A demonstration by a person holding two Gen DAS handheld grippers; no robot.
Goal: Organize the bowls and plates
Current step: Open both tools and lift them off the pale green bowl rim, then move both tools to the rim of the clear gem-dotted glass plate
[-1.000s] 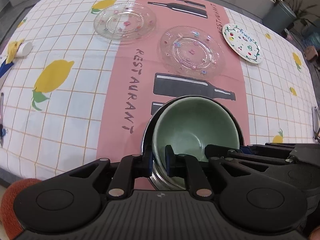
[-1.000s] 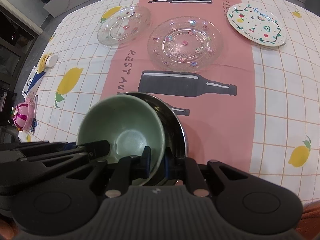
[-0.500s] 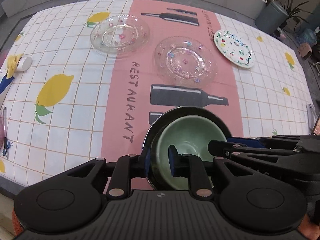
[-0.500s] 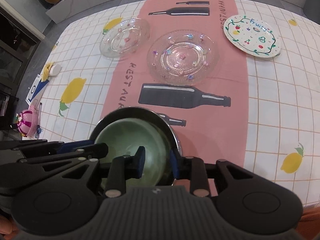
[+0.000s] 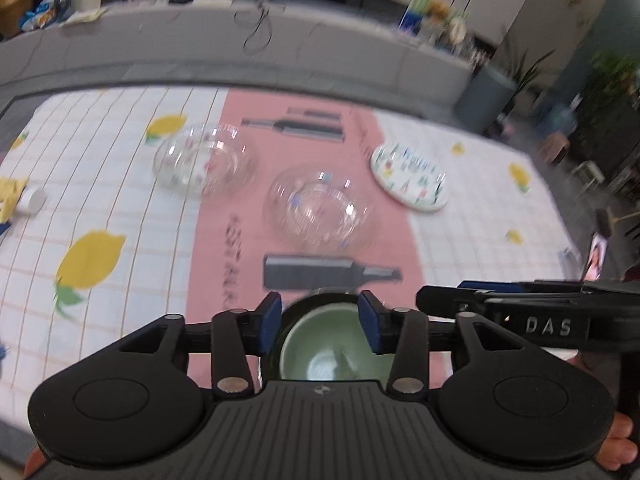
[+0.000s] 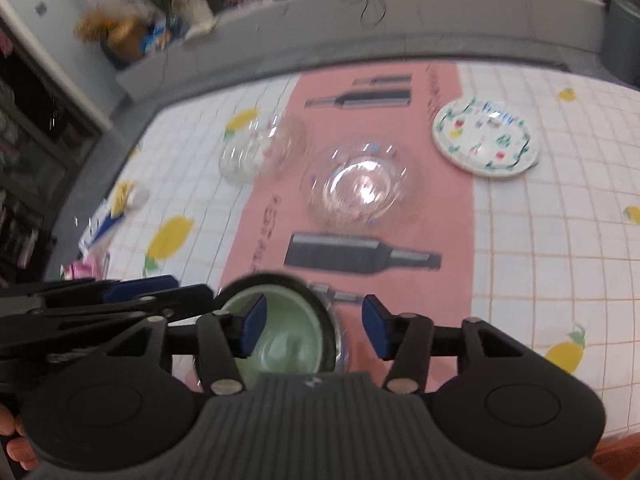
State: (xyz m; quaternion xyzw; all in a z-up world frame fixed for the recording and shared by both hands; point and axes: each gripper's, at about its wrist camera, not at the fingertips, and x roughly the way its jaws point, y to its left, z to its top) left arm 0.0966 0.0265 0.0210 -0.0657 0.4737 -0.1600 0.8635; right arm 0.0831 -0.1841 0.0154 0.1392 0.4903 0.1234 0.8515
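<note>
A pale green bowl (image 5: pixel 336 348) sits nested inside a dark metal bowl (image 5: pixel 288 316) at the table's near edge. My left gripper (image 5: pixel 319 322) hangs above it, its jaws opening, pads clear of the rim. My right gripper (image 6: pixel 314 330) is also above the green bowl (image 6: pixel 288 340), its jaws opening with nothing pressed between them. Farther back lie two clear glass plates (image 5: pixel 320 208) (image 5: pixel 202 164) and a white fruit-patterned plate (image 5: pixel 410 178). The same plates show in the right wrist view: glass (image 6: pixel 360 188), glass (image 6: pixel 260 148), white (image 6: pixel 486 138).
The tablecloth (image 5: pixel 120 200) has a pink middle strip with bottle prints and white checks with lemons. A small white cup (image 5: pixel 32 200) and yellow item lie at the left edge. A grey counter (image 5: pixel 240 40) runs behind the table. A grey bin (image 5: pixel 486 92) stands back right.
Both grippers let go of the green bowl's rim, opened and rose, tilting up so the far counter came into view. The green bowl now rests level inside the metal bowl.
</note>
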